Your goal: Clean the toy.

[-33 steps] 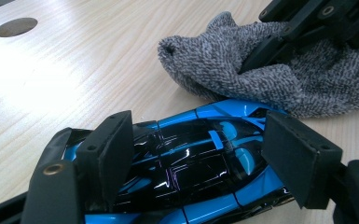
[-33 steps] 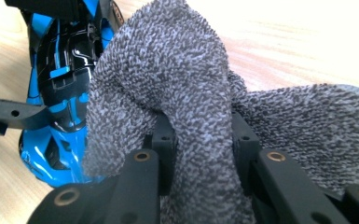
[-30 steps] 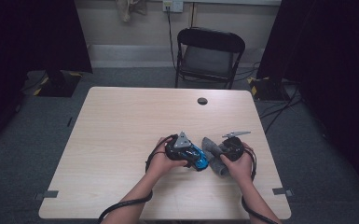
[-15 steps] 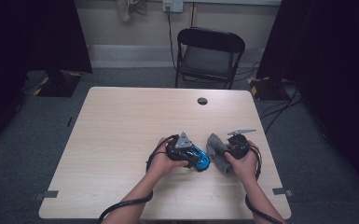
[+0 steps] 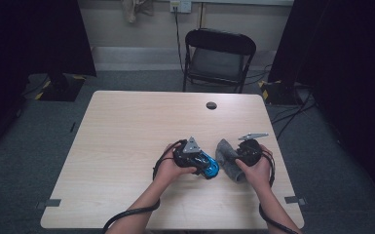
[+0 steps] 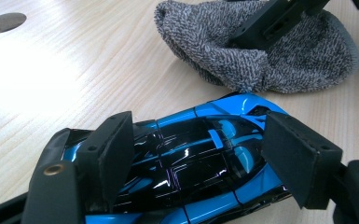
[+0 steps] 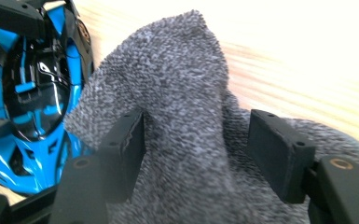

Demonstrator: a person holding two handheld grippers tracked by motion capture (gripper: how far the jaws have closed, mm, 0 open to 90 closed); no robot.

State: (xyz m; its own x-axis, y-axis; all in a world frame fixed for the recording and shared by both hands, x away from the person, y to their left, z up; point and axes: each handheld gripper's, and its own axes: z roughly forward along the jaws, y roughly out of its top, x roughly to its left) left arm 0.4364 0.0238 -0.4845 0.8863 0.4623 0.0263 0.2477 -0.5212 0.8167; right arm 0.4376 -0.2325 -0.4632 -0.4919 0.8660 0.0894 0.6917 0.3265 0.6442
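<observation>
A glossy blue and black toy car (image 6: pixel 205 154) lies on the wooden table (image 5: pixel 126 146), right of centre near the front. My left gripper (image 6: pixel 207 140) is shut on it, one pad on each side of the body; the high view shows the same car (image 5: pixel 209 166) and left gripper (image 5: pixel 202 163). Just right of the car lies a grey knitted sock (image 7: pixel 182 93), bunched up, also visible from above (image 5: pixel 226 156). My right gripper (image 7: pixel 200 140) straddles the sock. Its jaws have just been opening, and the sock lies loose between the spread pads.
A black folding chair (image 5: pixel 219 53) stands beyond the far edge of the table. A dark round hole (image 5: pixel 211 105) sits in the tabletop near that edge. Cables trail from both grippers off the front edge. The table's left half is bare wood.
The right gripper's jaws have spread apart over the sock. The right hand and sock have drawn slightly to the right, away from the car. The left gripper and car have stayed put.
</observation>
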